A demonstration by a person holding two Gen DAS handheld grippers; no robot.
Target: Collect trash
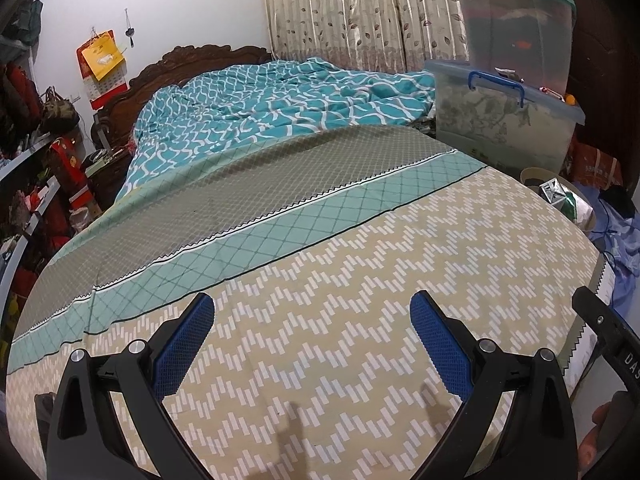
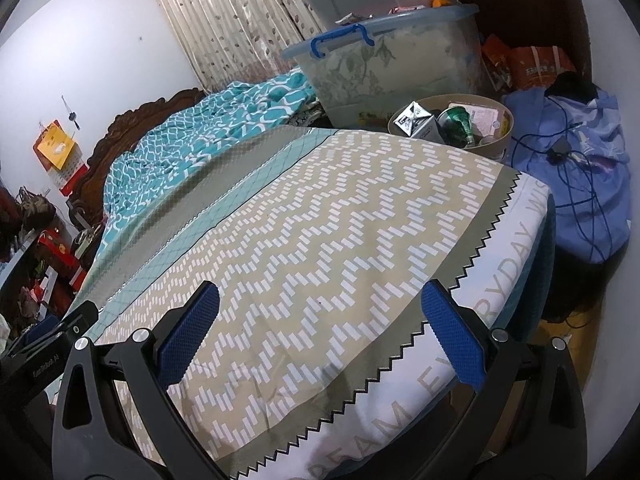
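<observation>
Left wrist view was filled by a bed [image 1: 360,280] spread with a beige zigzag-patterned sheet [image 1: 400,264], crossed by a teal checked band and a grey one. A turquoise quilt [image 1: 260,100] was heaped toward the carved wooden headboard [image 1: 192,56], and leaf-print curtains [image 1: 360,8] hung behind. The left gripper [image 1: 312,328] was held wide apart over the sheet, nothing between its blue pads [image 1: 184,344]. In the right wrist view the right gripper [image 2: 320,328] was likewise spread wide and empty above the bed's zigzag-trimmed edge. Beyond the far corner, a round bin [image 2: 505,138] was seen just beside the mattress, holding a small carton [image 2: 414,120] and a green wrapper [image 2: 460,120]. Stacked clear storage boxes [image 2: 384,68] stood behind it; a blue cloth bundle [image 2: 580,184] with cables lay alongside.
</observation>
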